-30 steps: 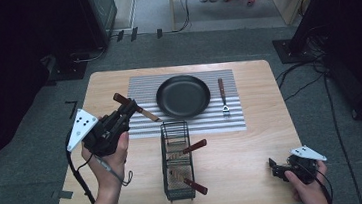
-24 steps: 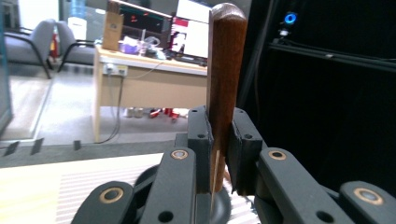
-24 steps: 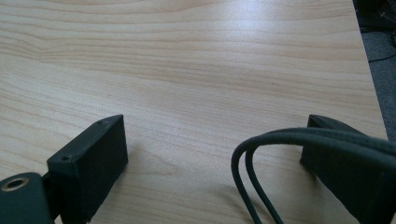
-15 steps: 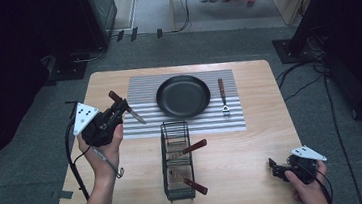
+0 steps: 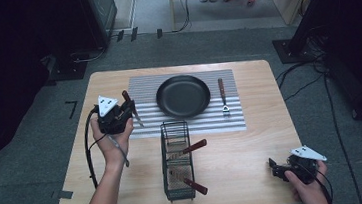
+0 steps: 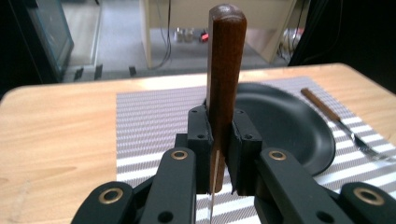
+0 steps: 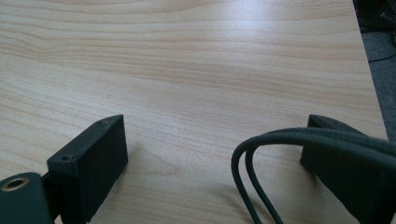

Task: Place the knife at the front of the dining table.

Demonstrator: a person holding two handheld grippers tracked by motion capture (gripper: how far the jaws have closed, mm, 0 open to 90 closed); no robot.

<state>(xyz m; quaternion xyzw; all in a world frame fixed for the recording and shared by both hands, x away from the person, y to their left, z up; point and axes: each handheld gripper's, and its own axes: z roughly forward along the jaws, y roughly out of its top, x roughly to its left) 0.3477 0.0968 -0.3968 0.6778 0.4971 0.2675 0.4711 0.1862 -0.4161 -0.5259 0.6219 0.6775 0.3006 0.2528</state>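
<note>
My left gripper [image 5: 127, 109] is shut on a knife [image 5: 127, 97] with a brown wooden handle, over the left edge of the striped placemat [image 5: 142, 85]. In the left gripper view the pads clamp the handle [image 6: 225, 60], which stands up between them [image 6: 218, 140], while the thin blade [image 6: 212, 196] runs down below. A black pan [image 5: 183, 95] lies on the mat just right of it. A wooden-handled fork [image 5: 222, 95] lies right of the pan. My right gripper [image 5: 275, 167] rests open on the table's near right corner, its jaws [image 7: 210, 154] wide apart over bare wood.
A black wire basket [image 5: 174, 133] stands in front of the mat and holds two wooden-handled utensils [image 5: 193, 147]. The right gripper's cable [image 7: 261, 158] loops between its jaws. Dark equipment and cables surround the wooden table [image 5: 256, 125] on the floor.
The left hand has carried the knife farther across the table and lower, toward the mat's left edge. The knife has swung to lie more along the table's depth. The right hand has stayed put.
</note>
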